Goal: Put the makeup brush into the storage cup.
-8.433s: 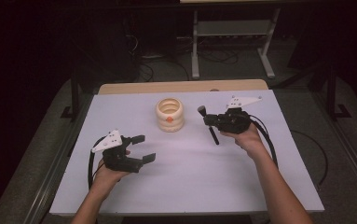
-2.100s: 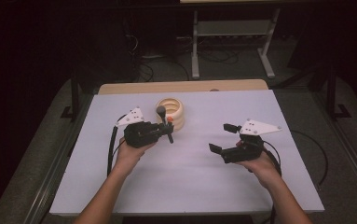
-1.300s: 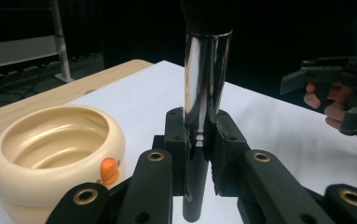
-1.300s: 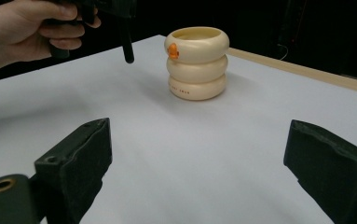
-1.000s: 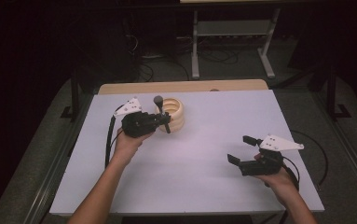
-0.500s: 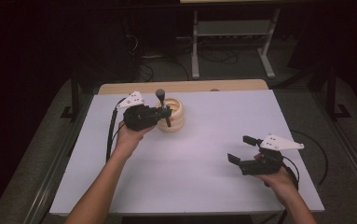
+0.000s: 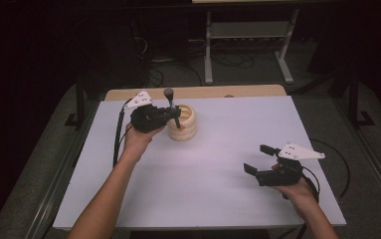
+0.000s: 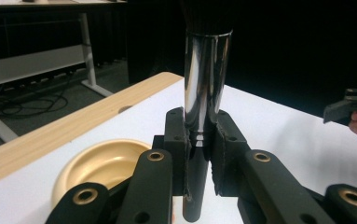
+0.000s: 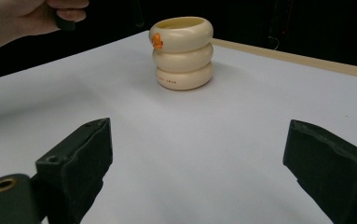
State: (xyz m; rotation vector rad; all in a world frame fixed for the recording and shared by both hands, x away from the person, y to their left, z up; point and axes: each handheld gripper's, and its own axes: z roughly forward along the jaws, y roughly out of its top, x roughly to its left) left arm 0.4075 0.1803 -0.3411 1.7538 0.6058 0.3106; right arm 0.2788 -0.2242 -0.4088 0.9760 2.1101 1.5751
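Note:
A brush (image 7: 169,101) with a black handle, chrome ferrule (image 8: 206,79) and dark bristle head stands upright in my left gripper (image 7: 174,115), whose jaws are shut on its handle. It hangs at the left rim of a cream ringed cup (image 7: 184,127) at the back middle of the white table. In the left gripper view the cup's yellow inside (image 8: 101,163) lies low and left of my left gripper (image 8: 199,154). My right gripper (image 7: 257,159) rests open near the front right, holding nothing. In its own view my right gripper (image 9: 197,163) faces the cup (image 9: 182,53).
A white sheet covers the table (image 7: 218,189), with a wooden strip (image 7: 238,91) along the far edge. A white metal stand (image 7: 247,35) and cables sit on the dark floor behind. The left hand (image 9: 27,18) shows at the top left of the right gripper view.
My left gripper has risen and moved a little farther back with the brush, now beside the cup's rim. The right gripper has stayed in place, still open.

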